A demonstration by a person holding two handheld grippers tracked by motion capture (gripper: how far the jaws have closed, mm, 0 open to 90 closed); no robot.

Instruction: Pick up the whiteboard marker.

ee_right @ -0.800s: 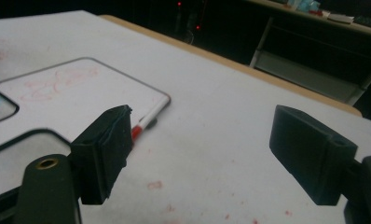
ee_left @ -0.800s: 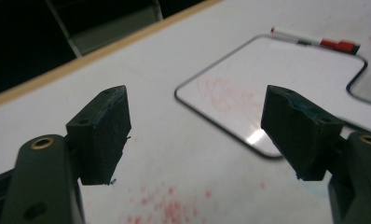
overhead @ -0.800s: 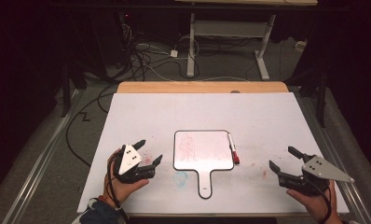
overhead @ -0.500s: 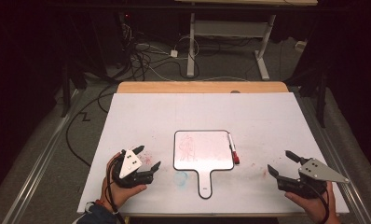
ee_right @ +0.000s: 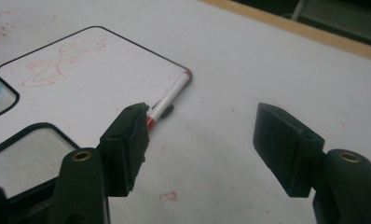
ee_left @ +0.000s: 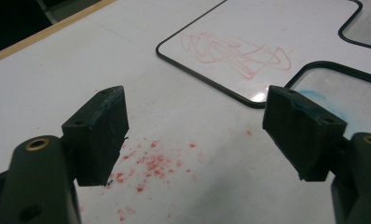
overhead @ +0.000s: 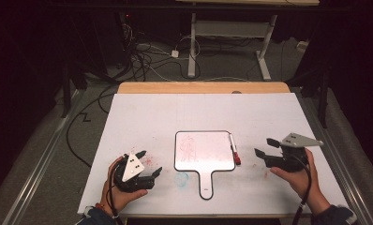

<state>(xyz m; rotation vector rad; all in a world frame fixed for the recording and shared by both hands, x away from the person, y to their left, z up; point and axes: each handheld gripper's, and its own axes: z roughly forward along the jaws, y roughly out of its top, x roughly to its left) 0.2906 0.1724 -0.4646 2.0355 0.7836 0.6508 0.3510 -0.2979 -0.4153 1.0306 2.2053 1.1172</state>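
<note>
The paddle-shaped whiteboard (overhead: 204, 151) lies flat mid-desk (overhead: 142, 112), a red marker (overhead: 234, 149) along its right edge; the right tool (overhead: 264, 147), jaws spread and empty, hovers just right of the marker; the left tool (overhead: 149, 164), likewise spread, sits left of the board near red smudges (ee_left: 148, 163).

A dim room: cables (overhead: 147, 61) sprawl over the grey floor (overhead: 44, 154) beneath a white-legged desk (overhead: 231, 33).
</note>
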